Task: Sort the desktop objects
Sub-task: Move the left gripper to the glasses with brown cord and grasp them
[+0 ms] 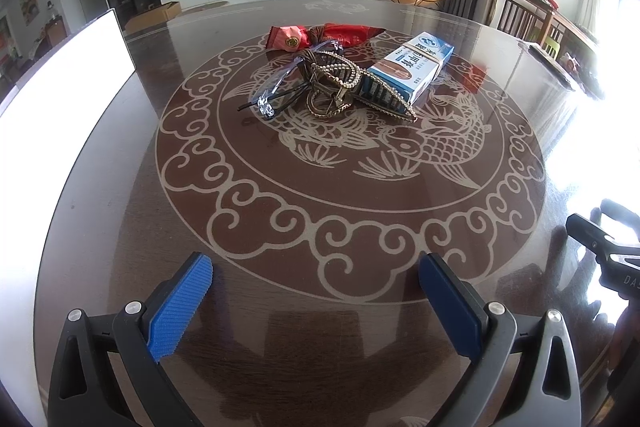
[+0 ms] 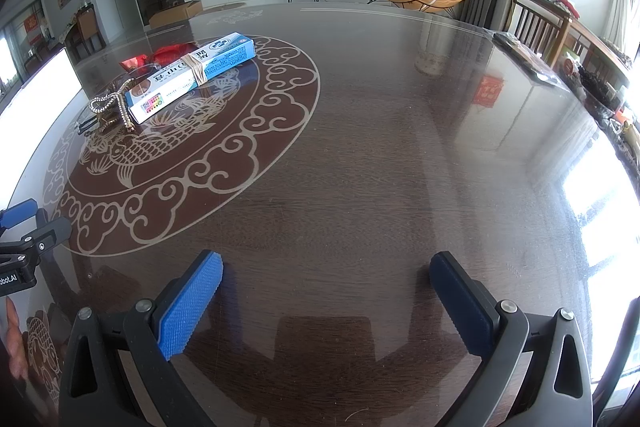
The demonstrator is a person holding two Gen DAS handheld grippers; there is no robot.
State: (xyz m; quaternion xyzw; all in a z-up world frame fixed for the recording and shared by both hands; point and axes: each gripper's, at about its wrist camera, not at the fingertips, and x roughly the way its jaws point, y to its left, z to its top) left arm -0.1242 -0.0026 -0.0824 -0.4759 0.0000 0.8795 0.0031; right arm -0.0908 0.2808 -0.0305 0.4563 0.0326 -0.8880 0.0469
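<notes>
A pile of objects lies on the dark glass table [image 1: 320,227] at its fish pattern. It holds a blue-white box [image 1: 412,67] bound with rubber bands, a gold beaded hair claw [image 1: 336,83], clear glasses [image 1: 276,87] and two red snack packets [image 1: 304,37]. My left gripper [image 1: 316,271] is open and empty, well short of the pile. My right gripper [image 2: 326,267] is open and empty over bare table, with the box [image 2: 192,75] and hair claw [image 2: 116,111] far to its left.
A white board [image 1: 60,79] stands at the table's left edge. Dark items [image 2: 524,55] lie at the far right edge, near a wooden chair [image 2: 540,27]. The right gripper's body [image 1: 608,251] shows at the left view's right side.
</notes>
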